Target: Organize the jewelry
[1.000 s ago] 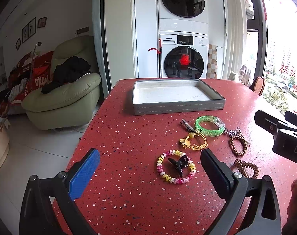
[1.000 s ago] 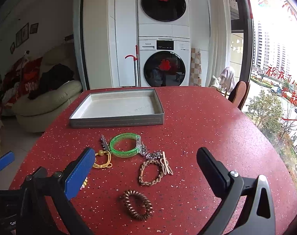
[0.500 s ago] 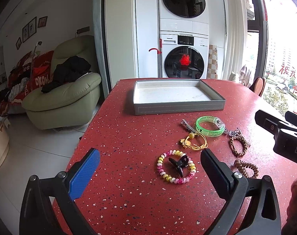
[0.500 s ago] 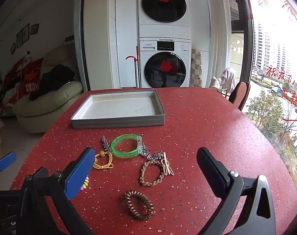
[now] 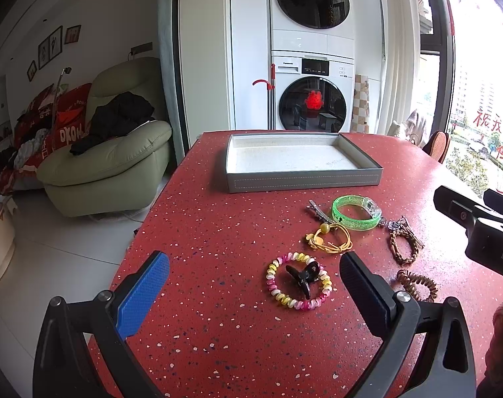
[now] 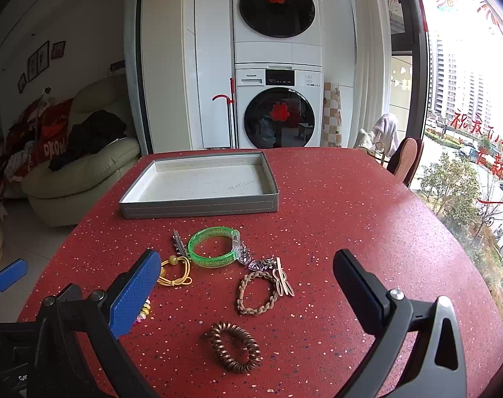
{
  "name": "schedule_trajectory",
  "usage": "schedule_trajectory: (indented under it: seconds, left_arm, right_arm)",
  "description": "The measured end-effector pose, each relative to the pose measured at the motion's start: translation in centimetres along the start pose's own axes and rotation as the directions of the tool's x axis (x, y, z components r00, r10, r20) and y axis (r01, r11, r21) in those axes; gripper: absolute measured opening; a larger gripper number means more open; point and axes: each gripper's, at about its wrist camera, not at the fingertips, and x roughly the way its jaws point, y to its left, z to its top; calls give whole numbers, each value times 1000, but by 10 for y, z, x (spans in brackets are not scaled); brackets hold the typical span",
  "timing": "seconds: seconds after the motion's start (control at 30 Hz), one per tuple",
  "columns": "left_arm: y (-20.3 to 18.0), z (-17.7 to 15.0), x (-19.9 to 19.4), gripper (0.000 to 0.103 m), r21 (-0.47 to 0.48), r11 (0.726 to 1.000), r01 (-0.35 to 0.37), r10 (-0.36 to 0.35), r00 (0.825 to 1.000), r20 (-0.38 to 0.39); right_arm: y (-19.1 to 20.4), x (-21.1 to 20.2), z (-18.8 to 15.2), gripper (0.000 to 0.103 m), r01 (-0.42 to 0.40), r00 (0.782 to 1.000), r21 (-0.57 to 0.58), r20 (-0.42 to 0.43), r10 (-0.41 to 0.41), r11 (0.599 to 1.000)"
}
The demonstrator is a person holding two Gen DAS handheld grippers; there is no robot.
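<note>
Left gripper (image 5: pixel 253 282) wide, empty; right gripper (image 6: pixel 246 287) too. Only the left view showed the whole pink-yellow coil tie (image 5: pixel 299 281) ringing a black claw clip (image 5: pixel 303 275). Green glitter bangle (image 6: pixel 213 246) lay on the red table (image 6: pixel 351 219), near the empty grey tray (image 6: pixel 198 207).

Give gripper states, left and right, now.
Left gripper: open, holding nothing, above the red speckled table.
Right gripper: open, holding nothing.

My left gripper (image 5: pixel 251 285) spread wide above red speckled table (image 5: pixel 218 232) | pink-yellow spiral hair tie (image 5: pixel 298 281) between fingers | grey shallow tray (image 5: pixel 303 179) beyond
</note>
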Motion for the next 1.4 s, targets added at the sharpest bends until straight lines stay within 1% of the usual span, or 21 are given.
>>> schedule_trajectory:
  seconds: [0.43, 1.4]
  left_arm:
    - [0, 1, 4, 103, -7, 1000, -1, 1, 1000, -22]
    - [1, 1, 4, 103, -6, 1000, 0, -1, 1000, -23]
  right_arm:
    - [-3, 3, -3, 103, -5, 1000, 16, -9, 5, 1000]
    - [-4, 4, -6, 103, -3, 1000, 21, -7, 3, 1000]
